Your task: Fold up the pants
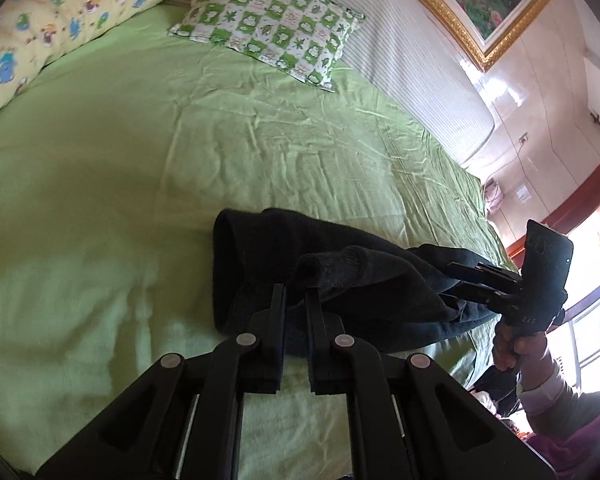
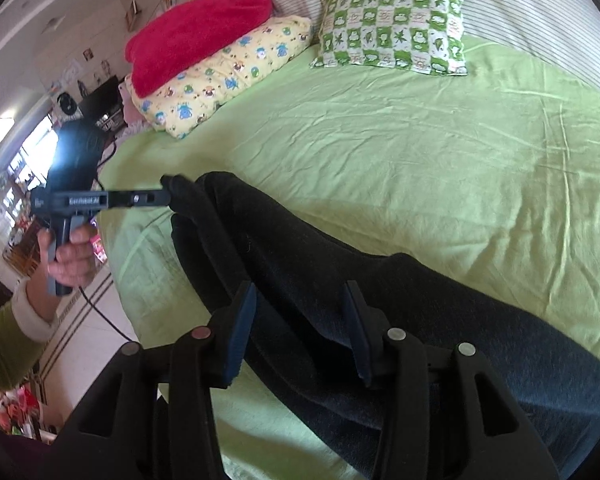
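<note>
The dark pants (image 2: 340,264) were laid across the green sheet (image 2: 420,152), running in the right wrist view from about ten o'clock down to five o'clock. Their far end was pinched by the left gripper (image 2: 168,196) — its fingers were drawn tight on a fold of cloth, lifted just off the sheet, with the left hand (image 2: 70,258) wrapped around the handle at nine o'clock. In the left wrist view the same clench was seen up close: the left gripper (image 1: 296,300) had its two fingers nearly together with dark fabric bunched between them at six o'clock. The right gripper (image 2: 300,332) was held spread apart over the pants, the cloth seen lying in the gap between its blue-padded fingers (image 2: 242,332), nothing squeezed. From the left wrist view the right gripper (image 1: 456,276) was seen at three o'clock, its fingers against the bunched pants (image 1: 340,276) — whether cloth was gripped there could not be told from that angle. At twelve o'clock a green checked pillow (image 2: 392,24) was propped against the striped headboard (image 2: 540,8); at eleven o'clock a yellow cartoon pillow (image 2: 220,80) was topped by a red blanket (image 2: 196,36).
</note>
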`<state>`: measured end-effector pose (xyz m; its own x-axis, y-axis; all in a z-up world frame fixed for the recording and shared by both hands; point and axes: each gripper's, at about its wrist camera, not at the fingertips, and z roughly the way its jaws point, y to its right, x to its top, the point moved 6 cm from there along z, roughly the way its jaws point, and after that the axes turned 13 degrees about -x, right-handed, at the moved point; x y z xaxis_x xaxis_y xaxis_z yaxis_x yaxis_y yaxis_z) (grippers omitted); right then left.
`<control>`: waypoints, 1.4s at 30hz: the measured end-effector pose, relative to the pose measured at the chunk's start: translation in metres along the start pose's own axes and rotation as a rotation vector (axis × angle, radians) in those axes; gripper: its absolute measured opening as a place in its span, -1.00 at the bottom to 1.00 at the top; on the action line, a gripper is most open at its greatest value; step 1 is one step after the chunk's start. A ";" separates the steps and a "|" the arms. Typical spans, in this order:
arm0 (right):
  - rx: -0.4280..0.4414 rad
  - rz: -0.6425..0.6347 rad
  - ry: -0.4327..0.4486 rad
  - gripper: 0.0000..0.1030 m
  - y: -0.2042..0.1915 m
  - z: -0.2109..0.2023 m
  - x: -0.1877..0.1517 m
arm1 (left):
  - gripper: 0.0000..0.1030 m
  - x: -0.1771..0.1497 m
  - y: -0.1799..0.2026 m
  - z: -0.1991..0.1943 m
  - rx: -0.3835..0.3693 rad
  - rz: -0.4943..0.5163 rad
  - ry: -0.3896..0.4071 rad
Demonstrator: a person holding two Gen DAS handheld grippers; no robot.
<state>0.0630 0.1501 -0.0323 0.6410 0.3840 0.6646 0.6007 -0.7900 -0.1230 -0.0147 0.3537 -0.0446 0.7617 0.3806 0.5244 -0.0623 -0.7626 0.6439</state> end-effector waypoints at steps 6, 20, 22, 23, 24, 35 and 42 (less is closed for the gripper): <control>0.005 0.020 0.011 -0.10 0.004 -0.006 0.003 | -0.69 -0.017 -0.007 -0.012 0.010 -0.116 0.047; 0.028 0.019 0.024 0.05 0.013 -0.002 0.036 | -0.18 -0.047 0.000 -0.029 0.002 -0.275 0.165; 0.033 0.021 0.022 0.06 0.015 -0.001 0.041 | -0.18 -0.048 -0.001 -0.024 -0.007 -0.294 0.165; 0.034 0.022 0.018 0.06 0.018 0.001 0.043 | -0.18 -0.050 -0.003 -0.021 -0.012 -0.306 0.164; 0.029 0.030 0.009 0.06 0.022 0.003 0.046 | -0.18 -0.051 -0.004 -0.018 -0.018 -0.319 0.161; 0.018 0.107 -0.145 0.06 0.079 0.026 0.050 | -0.18 -0.040 -0.012 0.008 -0.003 -0.337 0.149; 0.051 0.060 -0.160 0.06 0.065 0.032 0.051 | -0.18 -0.039 -0.009 0.010 0.030 -0.330 0.148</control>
<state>0.1503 0.1339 -0.0300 0.7421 0.4110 0.5295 0.5795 -0.7904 -0.1987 -0.0371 0.3405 -0.0762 0.6355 0.6791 0.3673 0.1924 -0.6000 0.7765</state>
